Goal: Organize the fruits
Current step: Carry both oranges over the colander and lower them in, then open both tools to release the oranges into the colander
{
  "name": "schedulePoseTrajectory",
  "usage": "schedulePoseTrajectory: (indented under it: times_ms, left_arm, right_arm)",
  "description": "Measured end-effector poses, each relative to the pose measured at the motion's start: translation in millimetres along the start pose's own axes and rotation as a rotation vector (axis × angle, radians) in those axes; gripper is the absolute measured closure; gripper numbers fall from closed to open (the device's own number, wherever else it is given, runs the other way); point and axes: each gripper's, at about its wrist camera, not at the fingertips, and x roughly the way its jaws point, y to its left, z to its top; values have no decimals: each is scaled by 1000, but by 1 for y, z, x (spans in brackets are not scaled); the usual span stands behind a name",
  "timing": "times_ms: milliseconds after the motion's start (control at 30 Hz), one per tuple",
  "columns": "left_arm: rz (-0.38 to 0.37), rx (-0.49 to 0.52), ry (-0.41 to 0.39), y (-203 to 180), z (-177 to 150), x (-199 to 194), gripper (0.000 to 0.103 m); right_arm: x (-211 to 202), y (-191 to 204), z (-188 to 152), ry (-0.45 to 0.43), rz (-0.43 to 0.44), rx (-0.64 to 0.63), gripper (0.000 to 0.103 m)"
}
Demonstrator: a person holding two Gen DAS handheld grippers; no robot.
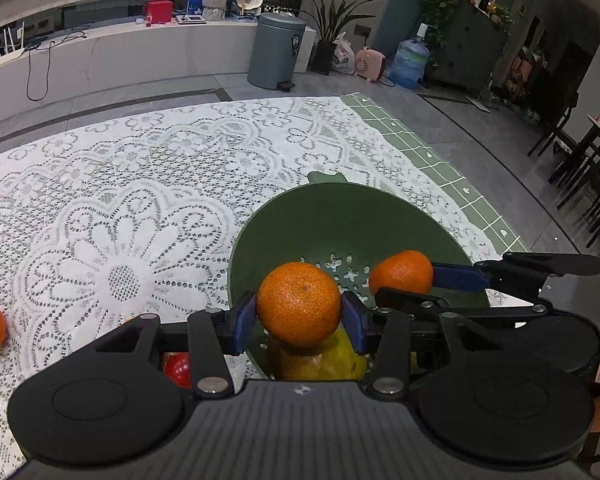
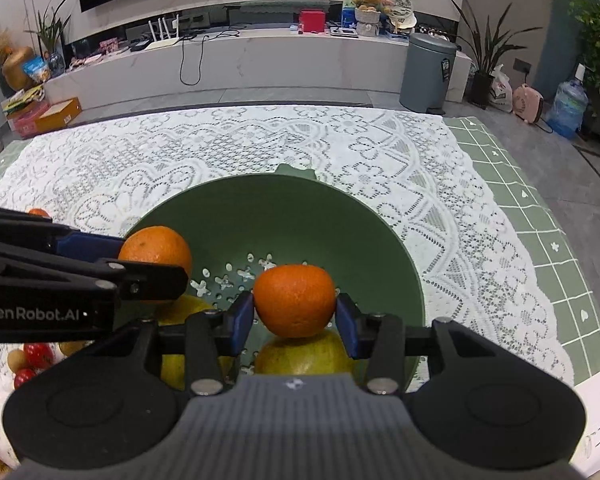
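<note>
Black tool [image 2: 295,316], blue pads [image 2: 242,316], white "GenRobot.AI" lettering.

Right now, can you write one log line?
left tool: shut on left orange | right tool: shut on right orange | both over green colander

The left gripper [image 1: 299,316] and the right gripper [image 2: 295,314] reach in side by side, close together, each with blue pads [image 1: 244,322] clamped on something round

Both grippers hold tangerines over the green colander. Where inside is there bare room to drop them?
The colander's far perforated floor and back wall are bare. The near side is crowded with yellow-green fruit under both held tangerines.
</note>
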Motion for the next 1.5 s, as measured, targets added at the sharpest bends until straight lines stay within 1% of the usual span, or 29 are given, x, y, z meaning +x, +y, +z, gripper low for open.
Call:
schedulePoseTrajectory:
  times_ms: [233, 467, 600, 667, 767, 800, 833, 967, 1033, 1200, 1300, 1400, 1500]
  left_arm:
    - [-12, -31, 3, 4, 0, 8, 51]
    - [2, -19, 1, 0, 0, 8, 50]
    - [-9, -41, -16, 2, 1, 3, 43]
    - [-11, -44, -25, 2, 2, -1, 42]
    - [4, -36, -39, -1, 3, -9, 40]
    - [8, -35, -44, -1, 3, -12, 39]
    - [11, -35, -48, -2, 3, -15, 38]
    - [41, -20, -66, -4, 0, -29, 38]
    - [62, -7, -71, -5, -1, -36, 38]
    - [120, 13, -87, -5, -5, -55, 38]
    - [151, 31, -93, -4, -9, -67, 38]
    - [201, 53, -102, -3, -12, -79, 38]
    - [236, 65, -113, 0, -15, -90, 38]
  right_arm:
    - [1, -6, 0, -8, 9, 45, 60]
    - [3, -9, 0, -15, 7, 65, 60]
    - [1, -10, -1, -31, 14, 71, 60]
    - [0, -10, -1, -38, 14, 67, 60]
    - [-3, -9, -1, -54, 15, 61, 56]
    - [-4, -9, -1, -61, 13, 60, 52]
    - [-6, -9, -2, -70, 13, 59, 50]
    - [-12, -6, -4, -110, 7, 39, 48]
    - [-16, -3, -4, -135, 1, 20, 42]
    - [-32, 4, -8, -225, -8, -30, 39]
    - [-44, 6, -10, -289, -18, -41, 39]
    - [-55, 9, -12, -344, -20, -38, 38]
    - [-64, 15, -14, -381, 17, -10, 38]
